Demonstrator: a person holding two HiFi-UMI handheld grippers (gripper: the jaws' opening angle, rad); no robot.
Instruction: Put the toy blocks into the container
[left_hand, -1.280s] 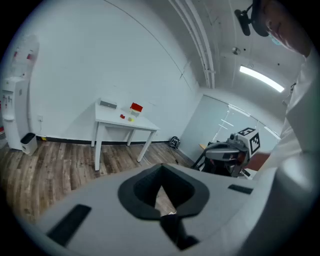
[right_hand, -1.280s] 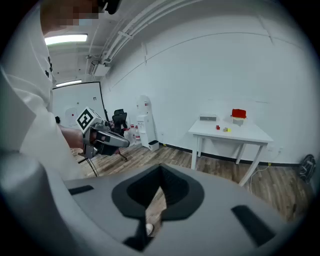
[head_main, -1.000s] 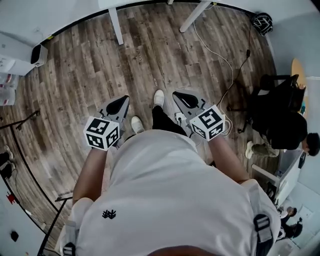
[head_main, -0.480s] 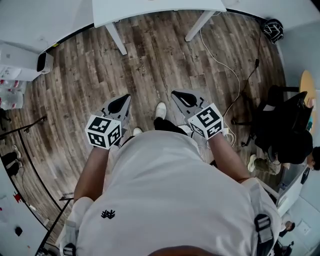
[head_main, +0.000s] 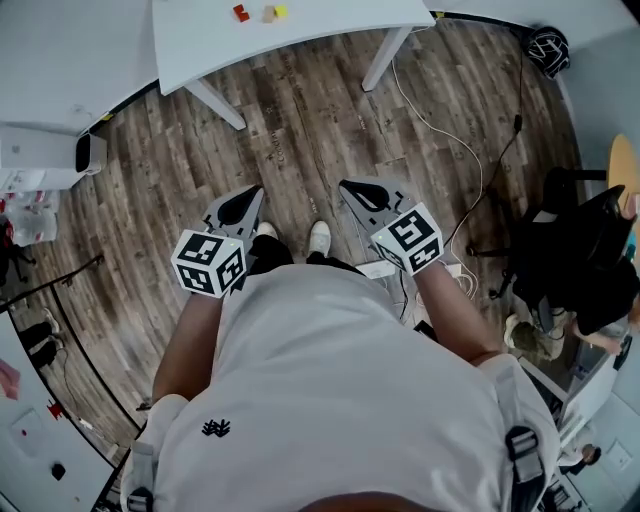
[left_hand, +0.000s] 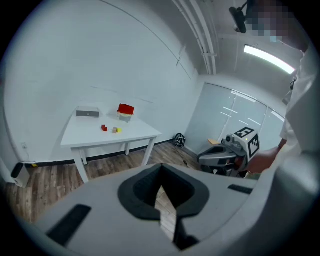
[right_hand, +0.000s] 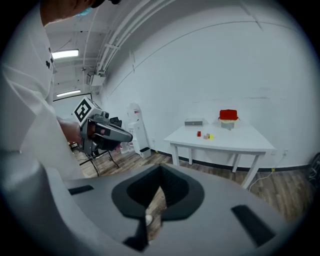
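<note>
Both tools are clenched with nothing in them. The left tool (head_main: 248, 196) and right tool (head_main: 350, 188) are held side by side over the wooden floor (head_main: 300, 130), well apart from the white desk (head_main: 300, 30). On the desk the toy blocks (head_main: 262, 13), red, tan and yellow, lie in a short row along its length, near the red-topped container (left_hand: 125, 110).

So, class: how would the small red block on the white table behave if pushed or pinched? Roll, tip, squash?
The red block looks boxy, so it would probably slide, not roll. It sits small and low on the table, so likely light and stable. Stiffness can't be told from this far.
</note>
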